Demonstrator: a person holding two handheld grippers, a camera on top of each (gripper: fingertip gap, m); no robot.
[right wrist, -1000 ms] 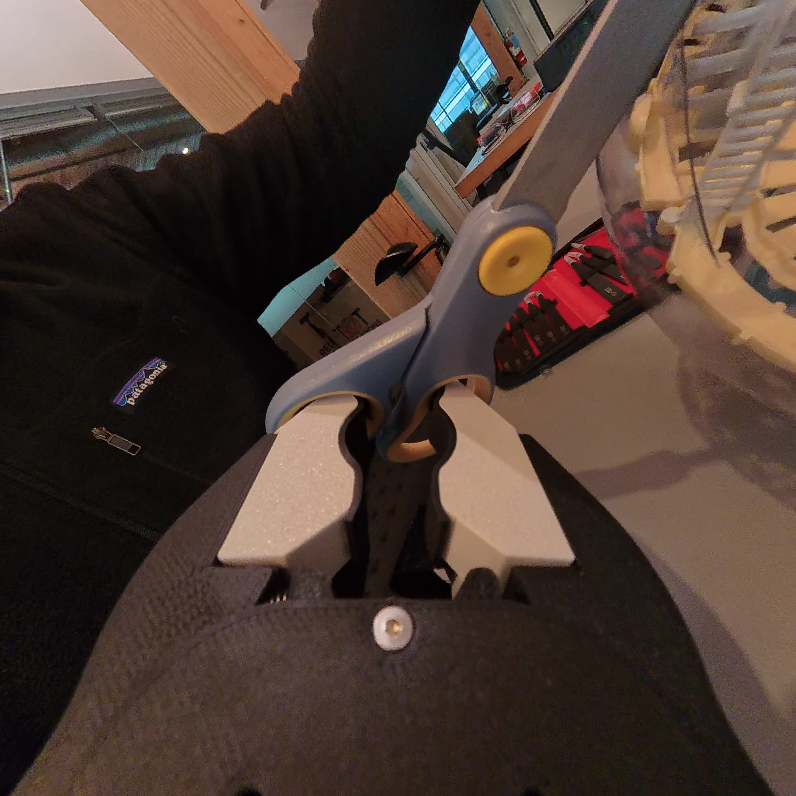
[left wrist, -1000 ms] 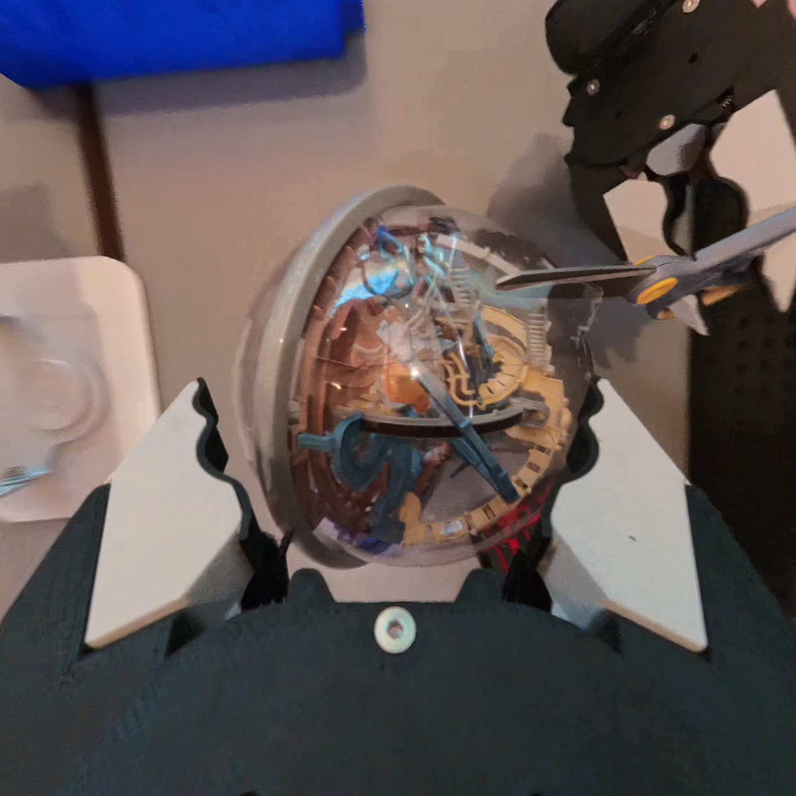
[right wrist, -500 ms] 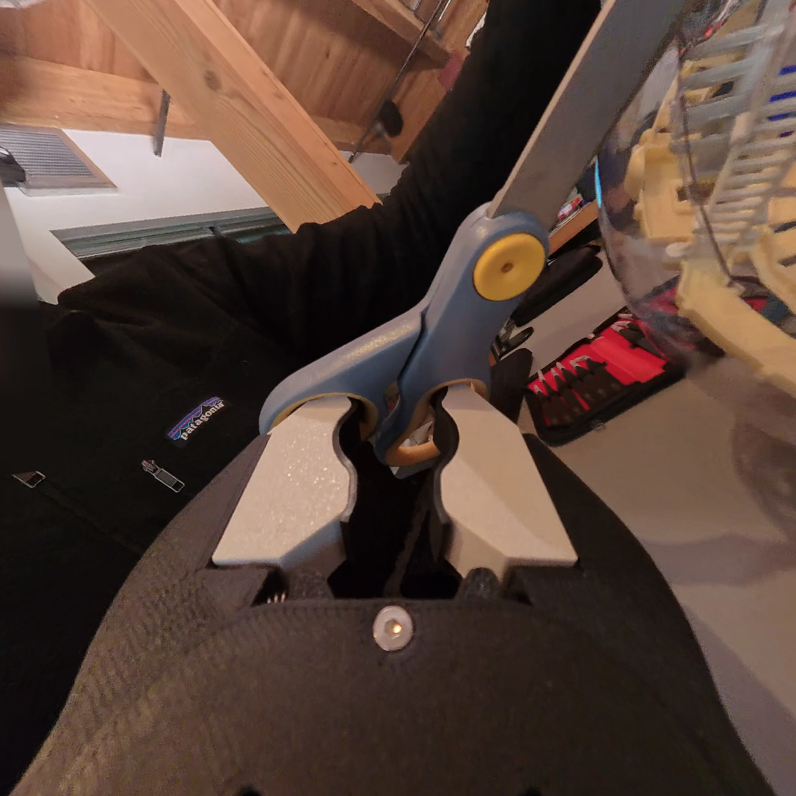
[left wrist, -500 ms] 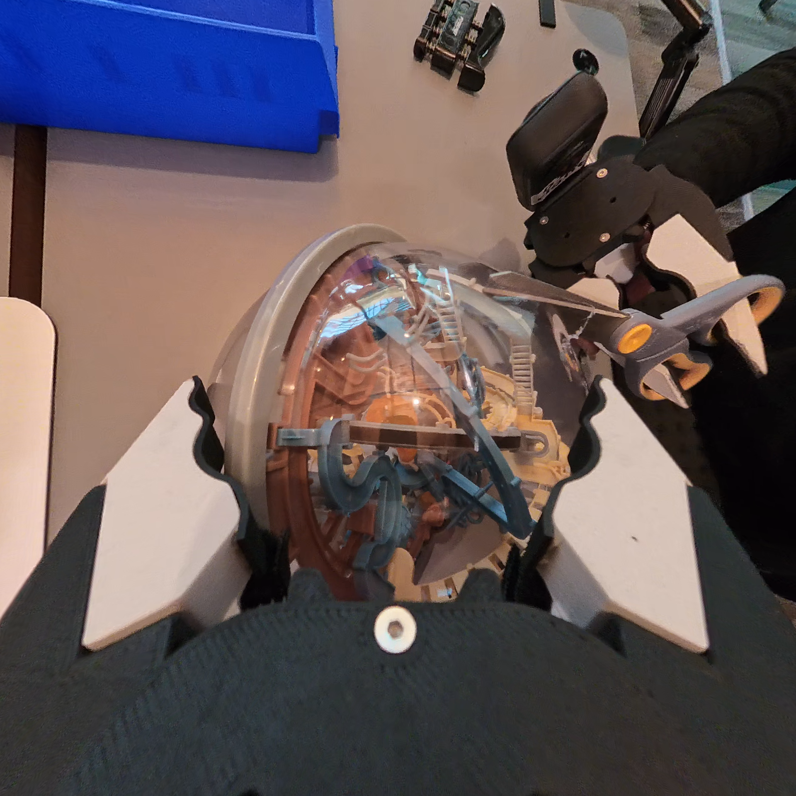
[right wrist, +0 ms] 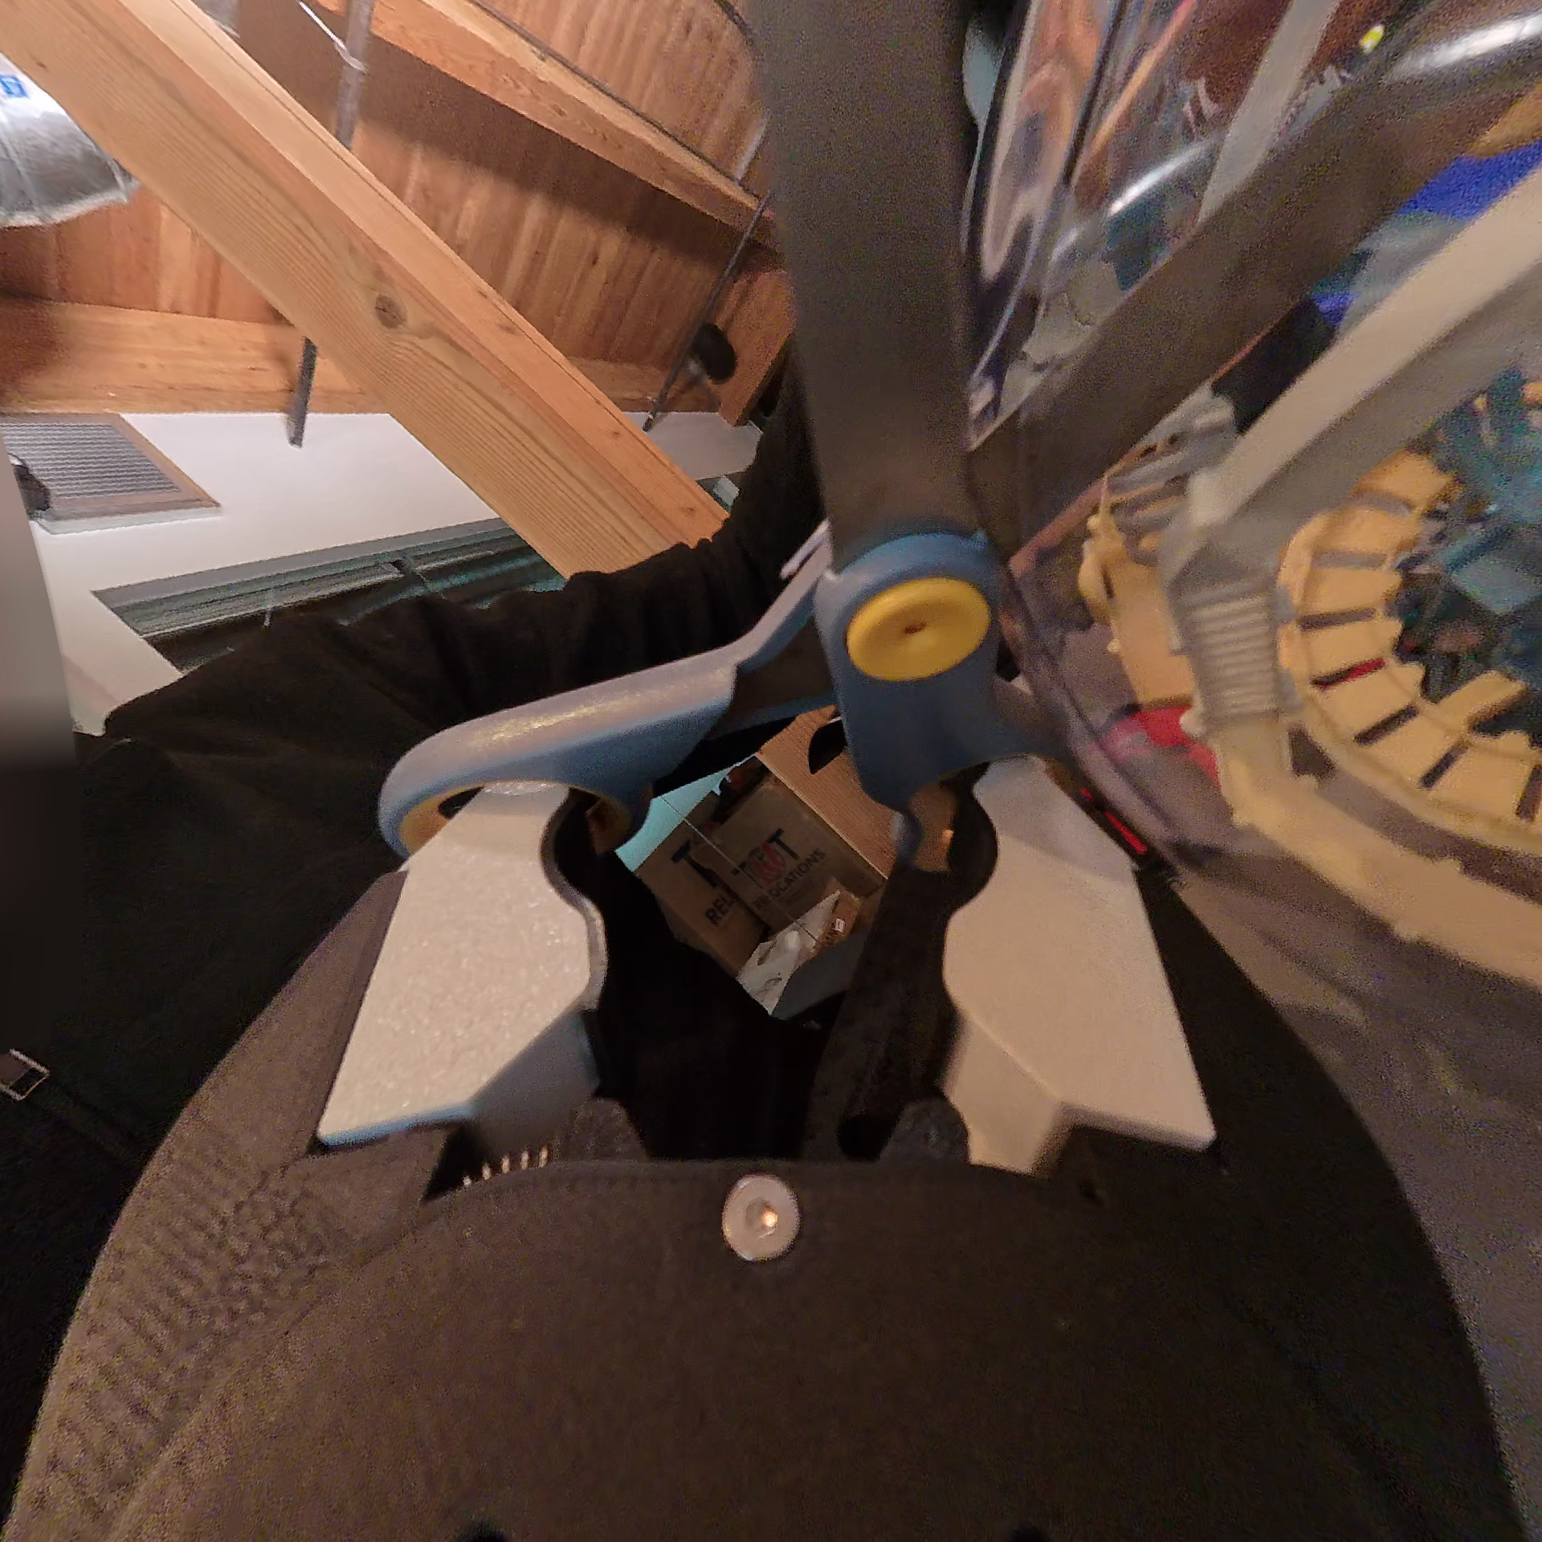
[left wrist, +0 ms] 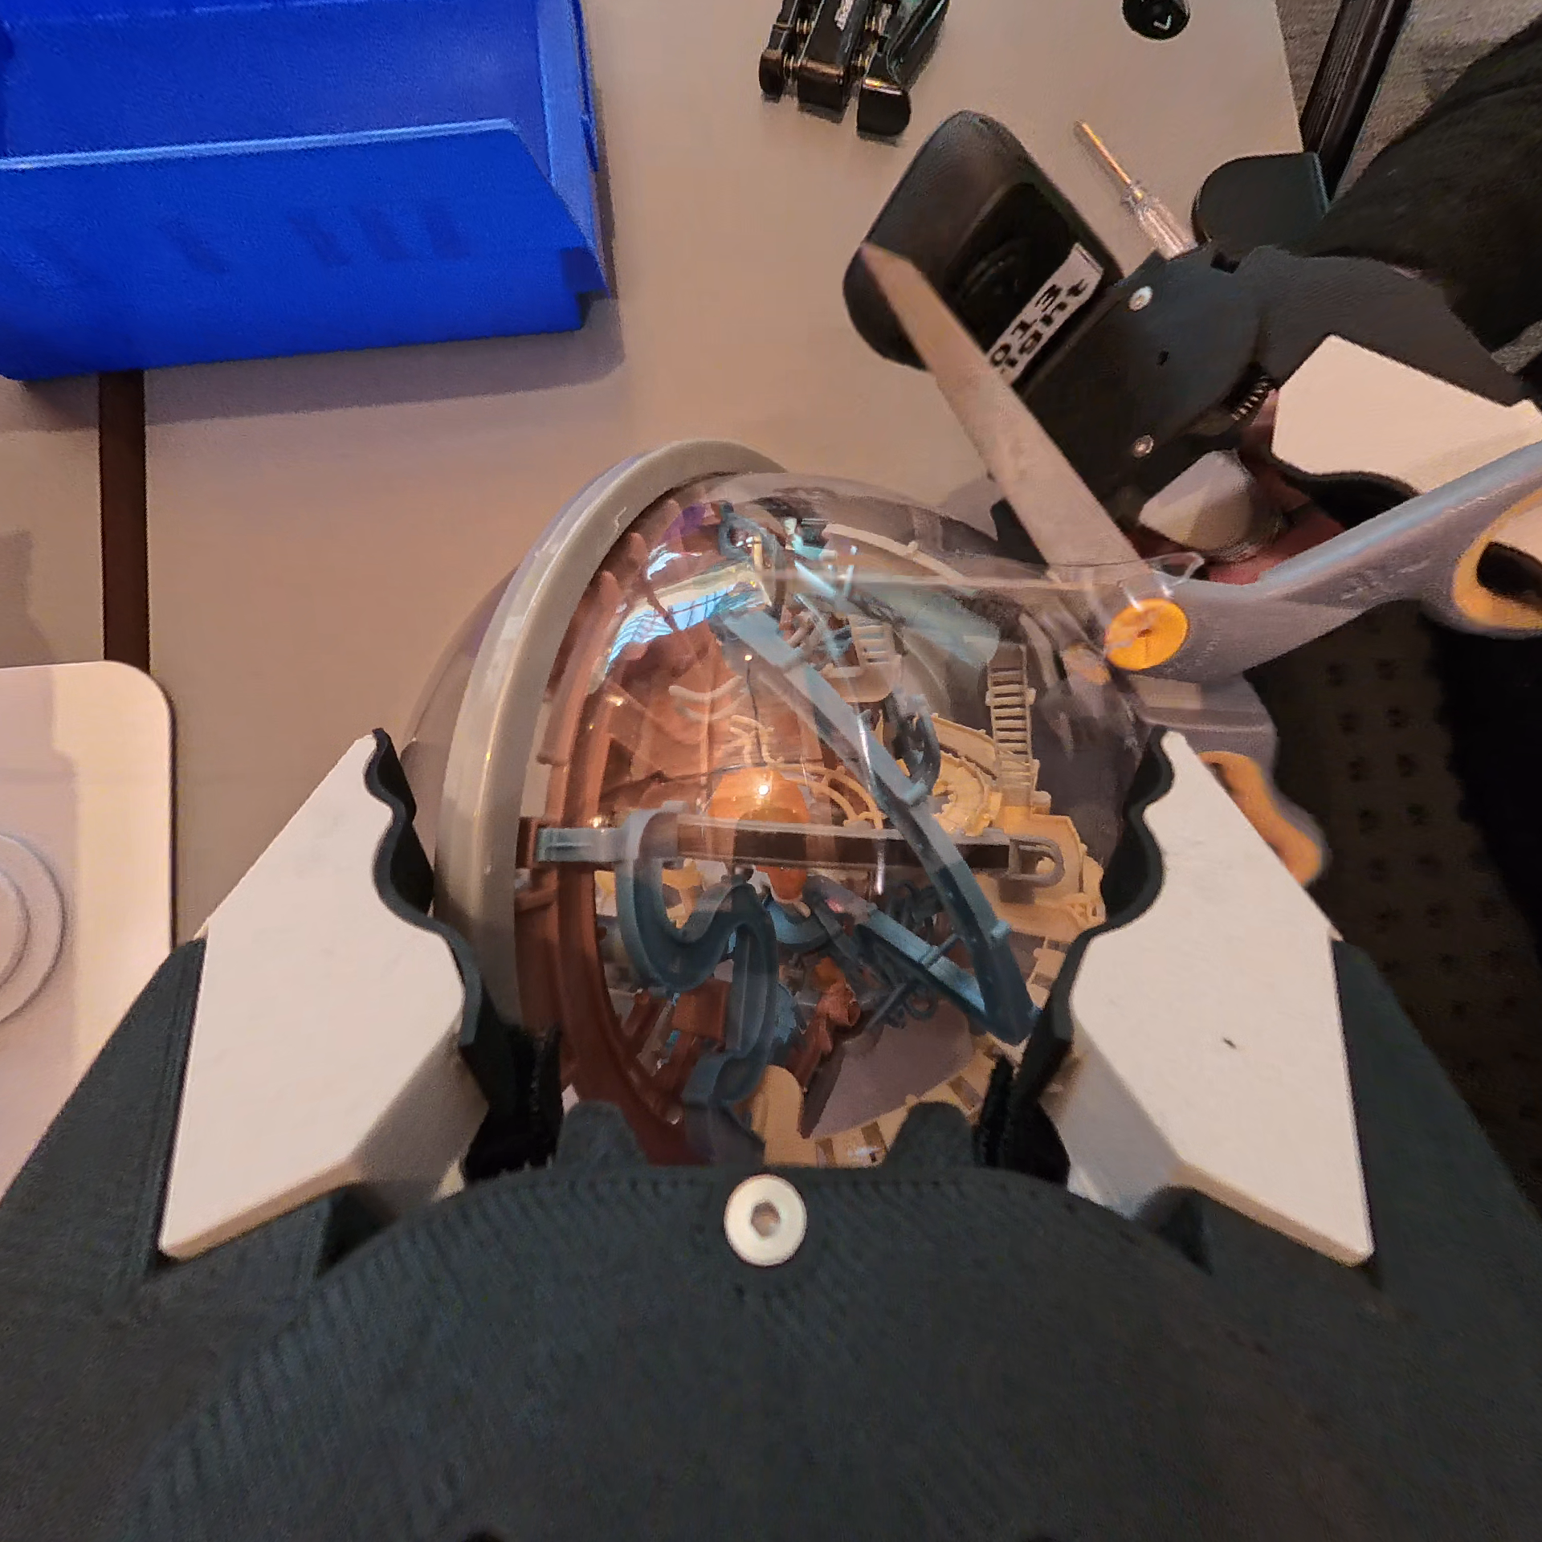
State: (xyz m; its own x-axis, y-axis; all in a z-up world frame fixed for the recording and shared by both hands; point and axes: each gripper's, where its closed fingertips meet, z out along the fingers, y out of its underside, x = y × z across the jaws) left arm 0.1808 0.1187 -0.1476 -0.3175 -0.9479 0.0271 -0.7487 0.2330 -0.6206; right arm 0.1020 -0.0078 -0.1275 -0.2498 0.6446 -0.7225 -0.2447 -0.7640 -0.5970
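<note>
My left gripper [left wrist: 772, 743] is shut on a clear plastic ball [left wrist: 751, 834] with a grey rim and a brown, blue and cream maze inside, held above the beige table [left wrist: 334, 542]. My right gripper [right wrist: 751, 793] carries blue-grey scissors [right wrist: 909, 634] with a yellow pivot; its fingertips sit in the handle loops and stand spread apart. The scissors [left wrist: 1139, 634] are open at the ball's upper right, and an edge of clear plastic lies between the blades. The ball [right wrist: 1335, 626] fills the right of the right wrist view.
A blue bin [left wrist: 292, 209] lies at the back left. A black folding tool set [left wrist: 834, 58] and a thin clear-handled tool [left wrist: 1126, 192] lie at the back. A white tray [left wrist: 75, 834] is at the left. A person's black sleeve [left wrist: 1460, 167] is at the right.
The right gripper's fingers have spread and the scissor blades have opened. The scissors have moved closer against the ball. The left gripper still holds the ball.
</note>
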